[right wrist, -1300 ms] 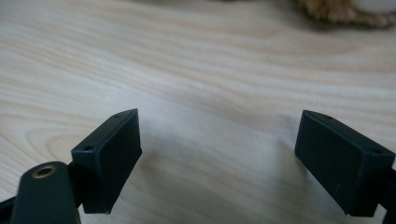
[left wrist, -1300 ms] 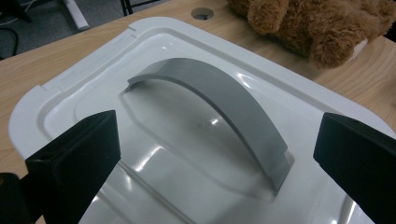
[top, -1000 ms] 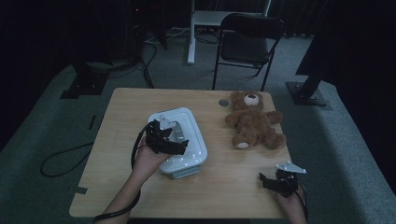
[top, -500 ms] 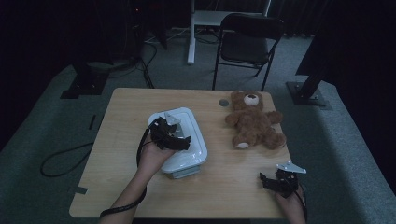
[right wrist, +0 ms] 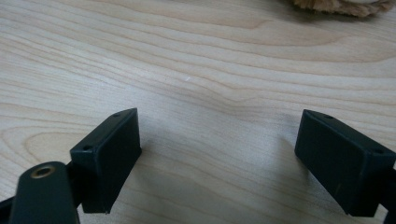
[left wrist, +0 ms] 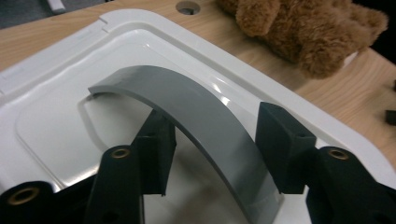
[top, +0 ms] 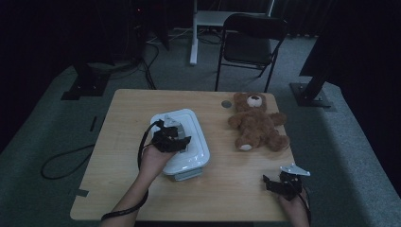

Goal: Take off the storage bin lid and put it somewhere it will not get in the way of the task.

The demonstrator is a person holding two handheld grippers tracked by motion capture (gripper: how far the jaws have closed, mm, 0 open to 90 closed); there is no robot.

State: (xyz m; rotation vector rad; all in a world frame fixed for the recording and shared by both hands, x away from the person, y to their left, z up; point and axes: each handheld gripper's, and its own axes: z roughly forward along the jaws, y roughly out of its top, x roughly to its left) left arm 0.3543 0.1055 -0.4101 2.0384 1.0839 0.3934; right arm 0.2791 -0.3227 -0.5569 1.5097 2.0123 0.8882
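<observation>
Right tool (top: 285,182) idle at the near right of the pale wooden bench (top: 118,189), jaws wide apart. Further in, left tool (left wrist: 212,144) just closing around the arched grey plastic handle (left wrist: 196,121) of the white lidded box (top: 182,142) mid-bench, pads not yet touching. Best centred on the arch, squeezed evenly before lifting.

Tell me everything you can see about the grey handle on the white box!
The grey handle is a smooth, flat band that looks like plastic, curved into an arch. It stands raised above a sunken panel in the lid of the white box, joined to it at both ends. The left gripper straddles it; its jaws have just been closing, one on each side. The near jaw looks to touch it, while a small gap shows at the other.
</observation>
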